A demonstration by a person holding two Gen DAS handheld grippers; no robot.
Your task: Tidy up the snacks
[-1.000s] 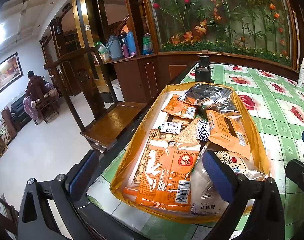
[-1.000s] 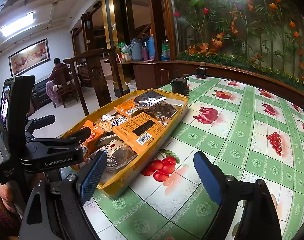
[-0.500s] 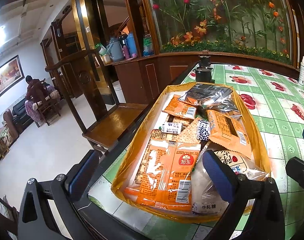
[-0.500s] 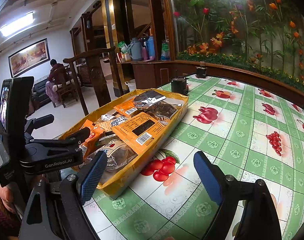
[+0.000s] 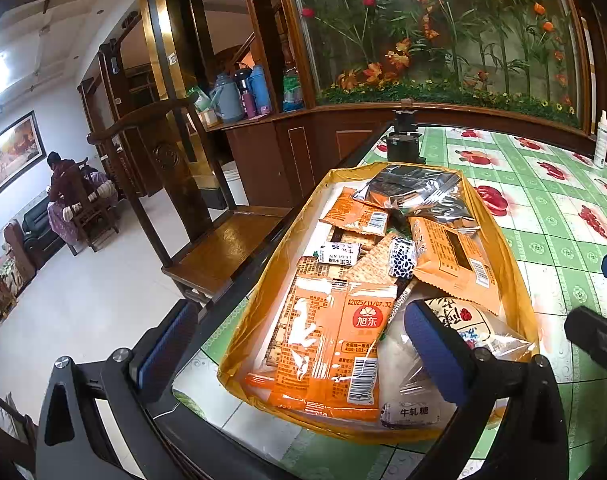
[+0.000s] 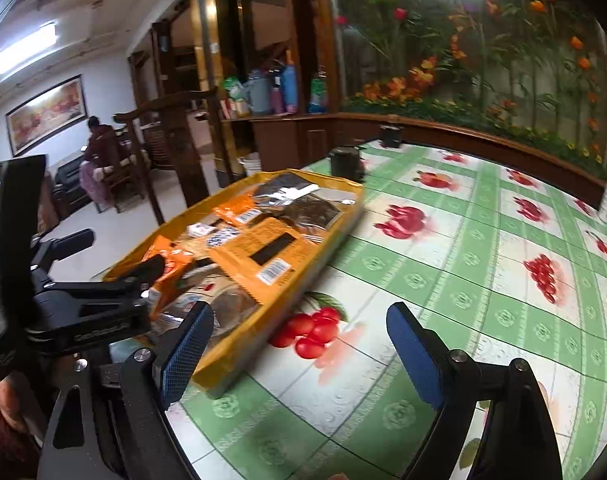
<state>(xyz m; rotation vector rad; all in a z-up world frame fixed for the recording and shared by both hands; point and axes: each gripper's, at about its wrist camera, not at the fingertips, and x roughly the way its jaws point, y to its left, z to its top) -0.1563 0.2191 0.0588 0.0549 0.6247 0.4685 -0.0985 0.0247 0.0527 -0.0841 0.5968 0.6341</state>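
Through the left wrist camera, my left tool (image 5: 299,344) is spread wide, its two blue pads far apart and gripping nothing. It hangs just over the near end of the yellow tray (image 5: 503,248), level and aimed along the tray's length. The left pad (image 5: 165,346) sits out past the table edge (image 5: 207,396), with the floor and a wooden bench (image 5: 227,246) behind it; the right pad (image 5: 433,350) lies in front of a clear bag of white sweets (image 5: 407,396) at the tray's near right corner. I cannot tell whether that pad touches the bag. The tray is heaped with snacks: a large orange packet (image 5: 335,344) nearest me, another orange packet (image 5: 451,264) to its right, a silver foil bag (image 5: 415,192) at the far end.

Through the right wrist camera, my right tool (image 6: 299,354) is also fully spread and holds nothing. It hovers above the green fruit-print tablecloth (image 6: 463,260), just right of the tray (image 6: 219,368). Its left pad (image 6: 185,350) overlaps the tray's near corner; its right pad (image 6: 413,354) is over bare cloth. The picture is slightly blurred. My left tool's black body (image 6: 87,312) shows at the left, over the tray's near end.
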